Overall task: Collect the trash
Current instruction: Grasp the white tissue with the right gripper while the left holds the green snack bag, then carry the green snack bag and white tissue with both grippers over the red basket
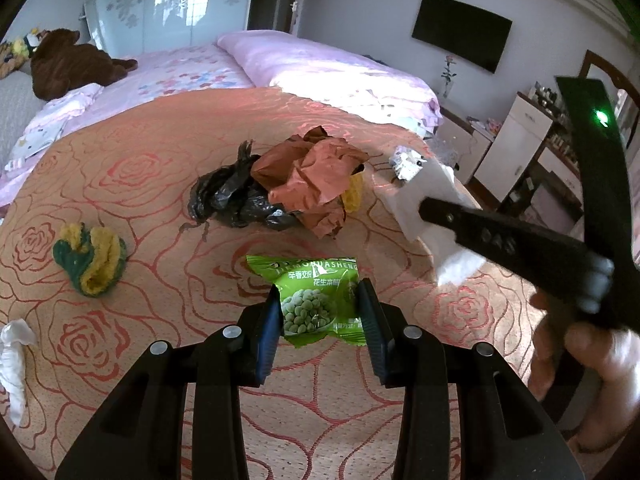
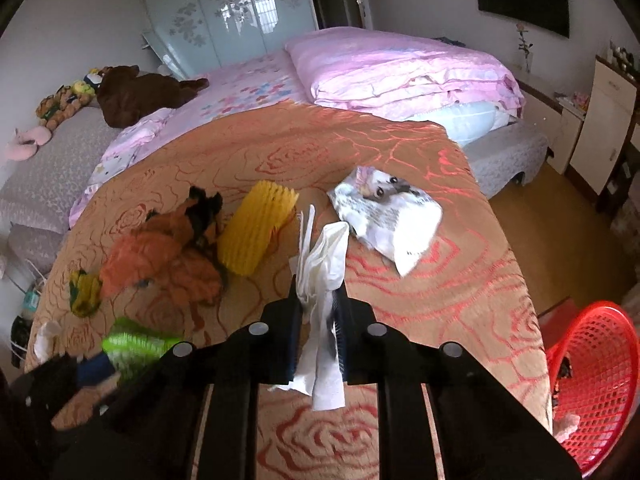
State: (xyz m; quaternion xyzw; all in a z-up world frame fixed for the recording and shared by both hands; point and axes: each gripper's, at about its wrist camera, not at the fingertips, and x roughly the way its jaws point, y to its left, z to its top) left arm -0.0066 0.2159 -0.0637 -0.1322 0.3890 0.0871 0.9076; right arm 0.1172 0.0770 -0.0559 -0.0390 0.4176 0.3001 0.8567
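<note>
A green snack packet with a pea picture sits between the blue pads of my left gripper, which is shut on its two sides just over the rose-patterned tablecloth. My right gripper is shut on a crumpled white tissue that sticks up past the fingertips and hangs down behind them. From the left wrist view, the right gripper and its white tissue are at the right, with a hand holding it. The left gripper's packet shows blurred at lower left.
Crumpled orange paper lies on a black plastic bag mid-table. Also on the cloth are a yellow-green knit piece, a white tissue, a yellow honeycomb piece and a printed wrapper. A red mesh basket stands beside the table's right edge.
</note>
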